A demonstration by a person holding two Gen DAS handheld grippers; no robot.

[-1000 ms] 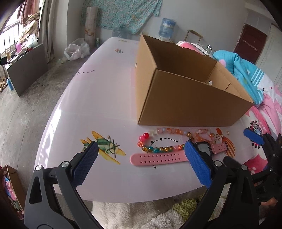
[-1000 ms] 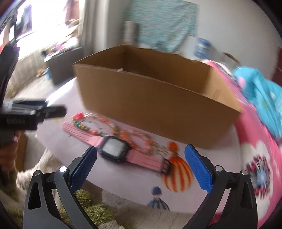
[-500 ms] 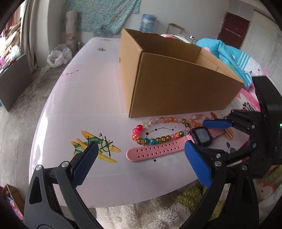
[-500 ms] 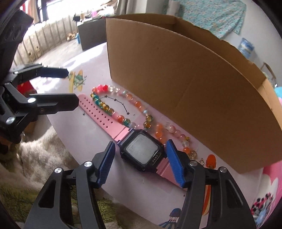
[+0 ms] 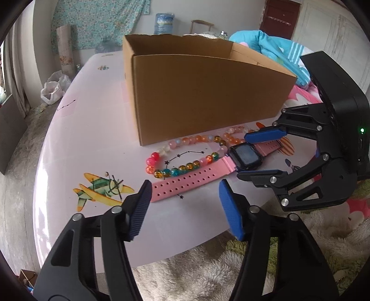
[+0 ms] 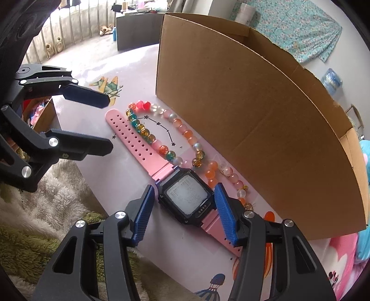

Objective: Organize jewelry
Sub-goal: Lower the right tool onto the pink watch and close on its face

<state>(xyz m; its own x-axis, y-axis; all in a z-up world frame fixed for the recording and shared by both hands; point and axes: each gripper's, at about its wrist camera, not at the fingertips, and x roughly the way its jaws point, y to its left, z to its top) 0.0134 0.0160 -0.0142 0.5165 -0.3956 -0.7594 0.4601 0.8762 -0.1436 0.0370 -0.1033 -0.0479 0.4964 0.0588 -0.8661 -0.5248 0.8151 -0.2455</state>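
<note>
Right gripper (image 6: pixel 182 206), jaws half-open and just closing, straddles the watch (image 6: pixel 186 199) by the box (image 6: pixel 254 120); squeeze squarely

A pale pink table (image 5: pixel 76 129) printed with a cartoon airplane (image 5: pixel 101 188) stands on a grey concrete floor (image 5: pixel 20 143). A shaggy cream-and-green rug (image 5: pixel 208 271) lies at its near edge. A floral teal cloth (image 5: pixel 99 20) hangs on the white back wall, beside a blue water jug (image 5: pixel 163 23). A dark red door (image 5: pixel 281 17) stands far right. Daylight enters through what looks like a railed window (image 6: pixel 67 27).
</note>
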